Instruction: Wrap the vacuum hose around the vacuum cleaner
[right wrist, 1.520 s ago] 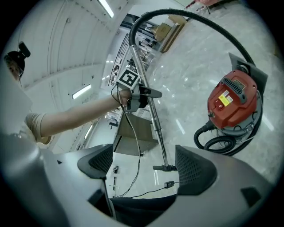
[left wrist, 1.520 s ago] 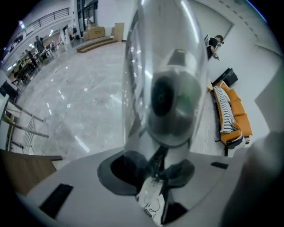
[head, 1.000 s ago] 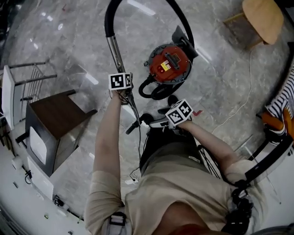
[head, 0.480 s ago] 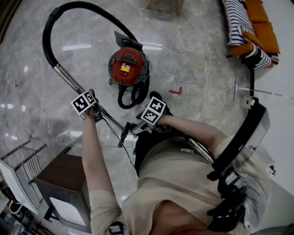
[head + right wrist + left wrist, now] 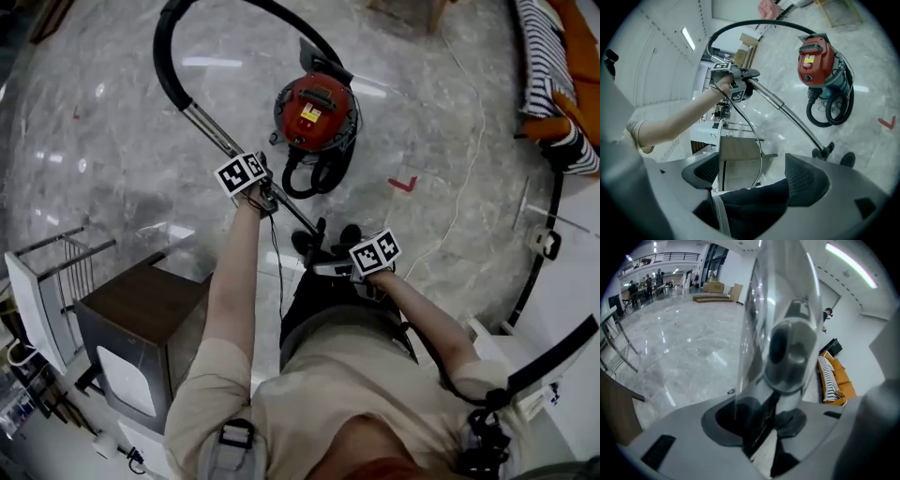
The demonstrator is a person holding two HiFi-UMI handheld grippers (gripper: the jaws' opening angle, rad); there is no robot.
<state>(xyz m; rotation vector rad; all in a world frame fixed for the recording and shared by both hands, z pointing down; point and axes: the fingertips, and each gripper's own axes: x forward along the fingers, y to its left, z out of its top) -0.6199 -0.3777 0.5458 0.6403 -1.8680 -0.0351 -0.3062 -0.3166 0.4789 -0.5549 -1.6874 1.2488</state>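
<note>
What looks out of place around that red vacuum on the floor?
The black hose stands out: instead of lying around the red vacuum cleaner, most of it arcs in a wide loop over the marble floor to the metal wand. Nothing looks spilled or broken.

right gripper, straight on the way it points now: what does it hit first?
Right gripper: probably the thin cable hanging across its line, otherwise the wooden cabinet behind it. Depth is unclear.
</note>
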